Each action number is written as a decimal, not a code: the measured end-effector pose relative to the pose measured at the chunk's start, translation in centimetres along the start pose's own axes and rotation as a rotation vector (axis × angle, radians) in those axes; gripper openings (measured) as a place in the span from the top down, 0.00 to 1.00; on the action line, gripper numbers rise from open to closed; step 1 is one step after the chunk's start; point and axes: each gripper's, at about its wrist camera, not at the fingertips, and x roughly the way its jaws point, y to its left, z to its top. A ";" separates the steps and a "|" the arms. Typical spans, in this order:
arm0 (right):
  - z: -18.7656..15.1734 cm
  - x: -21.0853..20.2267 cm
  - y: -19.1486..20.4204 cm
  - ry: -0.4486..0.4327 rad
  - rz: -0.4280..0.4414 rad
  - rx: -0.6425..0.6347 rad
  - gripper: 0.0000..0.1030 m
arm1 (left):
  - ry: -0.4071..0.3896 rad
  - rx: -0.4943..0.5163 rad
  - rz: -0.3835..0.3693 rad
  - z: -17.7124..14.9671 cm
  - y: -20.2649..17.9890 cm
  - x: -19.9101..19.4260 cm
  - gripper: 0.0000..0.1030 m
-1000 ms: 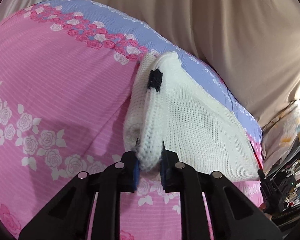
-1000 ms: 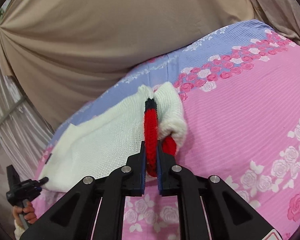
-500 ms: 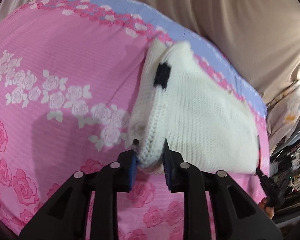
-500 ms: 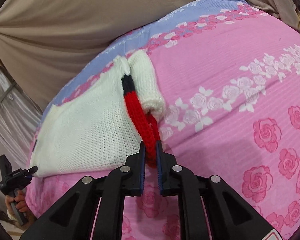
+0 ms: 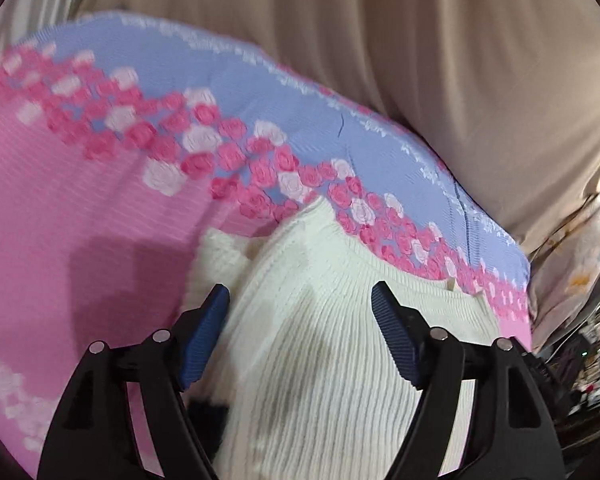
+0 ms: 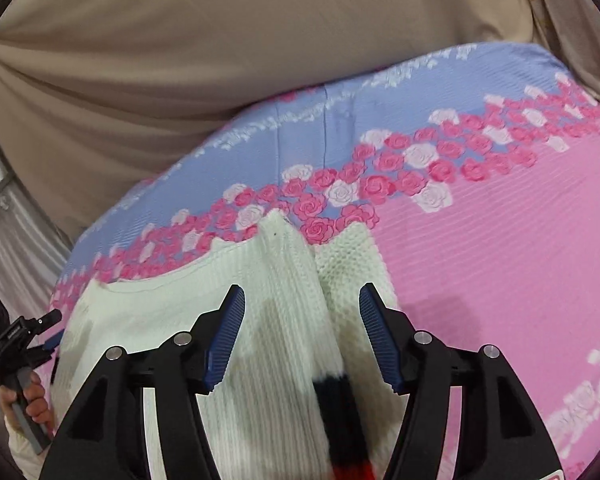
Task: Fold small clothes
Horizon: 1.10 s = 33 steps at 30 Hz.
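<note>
1. Both grippers hang above a white knitted sweater (image 5: 332, 360) that lies on a bed sheet (image 5: 80, 240) printed in pink and blue with roses.
2. Left gripper (image 5: 300, 312): its jaws are opening, the blue pads (image 5: 204, 340) stand well apart, and they press on nothing. The sweater lies below and between them, not pinched.
3. Right gripper (image 6: 302, 320): its jaws are opening too, the blue pads (image 6: 226, 340) spread wide with the knit under the gap, and nothing is clamped.
4. In the right wrist view a sleeve (image 6: 352, 280) lies folded along the sweater's right edge, and a cuff (image 6: 340, 420) banded in black and red shows at the bottom of the frame between the fingers.
5. In the left wrist view a dark patch (image 5: 208, 412) on the knit sits low, just beside the left finger; blur hides what it is.
6. The sweater's top edge reaches the band of roses where the sheet's pink part meets the blue part.
7. A beige curtain (image 6: 180, 60) hangs behind the bed.
8. At the lower left of the right wrist view a hand (image 6: 32, 400) grips the handle of the other gripper, beside the sweater's far edge.
</note>
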 end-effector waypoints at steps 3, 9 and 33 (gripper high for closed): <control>-0.4 1.1 1.2 0.022 -0.010 -0.036 0.80 | 0.033 -0.048 0.009 0.2 0.9 1.4 0.88; -1.2 -6.5 3.2 -0.273 0.164 -0.099 0.92 | -0.100 -0.033 -0.032 -0.4 0.5 -3.3 0.94; -11.1 -4.6 14.1 0.027 0.219 -0.411 0.74 | -0.054 0.336 -0.034 -8.9 -10.1 -4.9 0.65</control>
